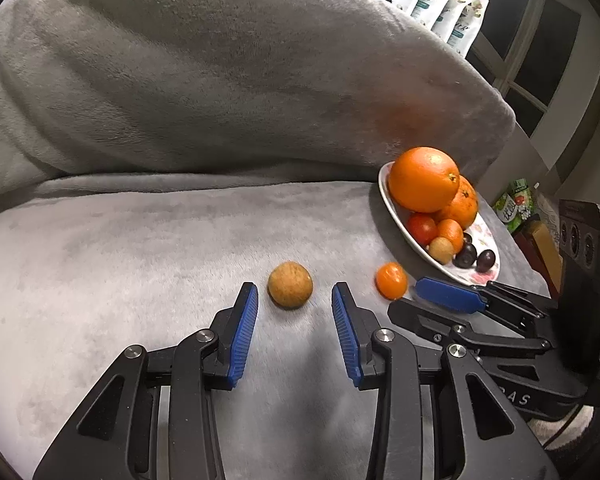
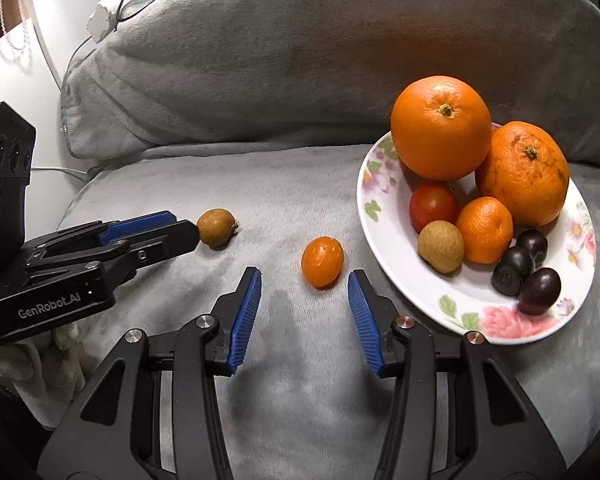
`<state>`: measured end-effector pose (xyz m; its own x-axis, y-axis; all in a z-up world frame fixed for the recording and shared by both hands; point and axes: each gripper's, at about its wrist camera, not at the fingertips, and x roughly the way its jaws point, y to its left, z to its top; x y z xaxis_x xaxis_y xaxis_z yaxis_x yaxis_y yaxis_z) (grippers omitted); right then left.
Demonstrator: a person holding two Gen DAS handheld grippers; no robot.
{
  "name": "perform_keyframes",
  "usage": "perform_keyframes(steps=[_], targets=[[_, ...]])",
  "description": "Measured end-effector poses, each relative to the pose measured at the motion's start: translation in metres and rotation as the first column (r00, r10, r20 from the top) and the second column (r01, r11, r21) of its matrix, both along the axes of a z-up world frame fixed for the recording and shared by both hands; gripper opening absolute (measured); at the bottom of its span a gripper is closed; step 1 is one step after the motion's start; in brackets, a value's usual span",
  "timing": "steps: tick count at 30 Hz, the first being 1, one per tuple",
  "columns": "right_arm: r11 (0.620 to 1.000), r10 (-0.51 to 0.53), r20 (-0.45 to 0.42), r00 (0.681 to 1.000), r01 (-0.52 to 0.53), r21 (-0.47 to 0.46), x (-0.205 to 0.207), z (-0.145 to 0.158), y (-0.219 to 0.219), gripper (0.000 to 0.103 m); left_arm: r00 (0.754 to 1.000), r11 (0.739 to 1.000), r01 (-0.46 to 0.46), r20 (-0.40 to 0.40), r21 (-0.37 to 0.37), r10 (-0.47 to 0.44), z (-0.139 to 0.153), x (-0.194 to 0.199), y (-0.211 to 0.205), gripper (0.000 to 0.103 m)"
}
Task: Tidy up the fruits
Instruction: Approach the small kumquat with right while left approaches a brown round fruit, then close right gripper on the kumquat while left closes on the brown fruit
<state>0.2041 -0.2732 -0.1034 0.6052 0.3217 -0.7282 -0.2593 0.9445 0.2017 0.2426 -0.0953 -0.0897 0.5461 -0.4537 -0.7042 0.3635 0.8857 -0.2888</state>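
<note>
A white plate with pink flowers (image 2: 384, 184) sits on the soft grey blanket (image 2: 300, 380), and it already holds most of the fruit: two big oranges, a small one, a red one, a tan one and three dark plums. Two fruits are not on the plate yet.

The small shiny orange fruit, shaped like an egg (image 2: 322, 261), lies on the blanket just beside the plate's near-left rim. It stands a bit tall, with its long side pointing away from the right gripper (image 2: 305, 280). That gripper has its blue fingers spread wide apart and holds nothing. The fruit sits right at the mouth of the gap between the tips, so the right gripper looks like the one to take it.

The round brown fuzzy fruit (image 1: 290, 285) lies farther from the plate, well past the orange one. The left gripper (image 1: 295, 294) faces it, fingers spread wide too, holding nothing. The brown fruit sits straight ahead, right at the fingertips and in the middle of the gap.

I think each gripper only needs to slide a little forward, then squeeze. After that, both fruits must go toward the plate, and the brown one has the longer trip.
</note>
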Motion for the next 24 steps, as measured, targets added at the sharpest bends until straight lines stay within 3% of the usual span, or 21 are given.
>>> perform_keyframes(steps=[10, 13, 24], targets=[[0.999, -0.009, 0.004, 1.000, 0.009, -0.037, 0.010, -0.003, 0.014, 0.047, 1.000, 1.000, 0.015, -0.015, 0.005, -0.015, -0.008, 0.013, -0.004, 0.033], [0.999, -0.007, 0.003, 1.000, 0.007, -0.042, 0.010, -0.003, 0.014, 0.042, 1.000, 1.000, 0.016, -0.020, 0.001, -0.016, -0.009, 0.014, -0.003, 0.033], [0.996, -0.019, 0.002, 1.000, 0.019, -0.084, 0.022, -0.007, 0.032, 0.039, 0.999, 1.000, 0.023, -0.038, 0.005, -0.023, -0.016, 0.017, -0.005, 0.027]])
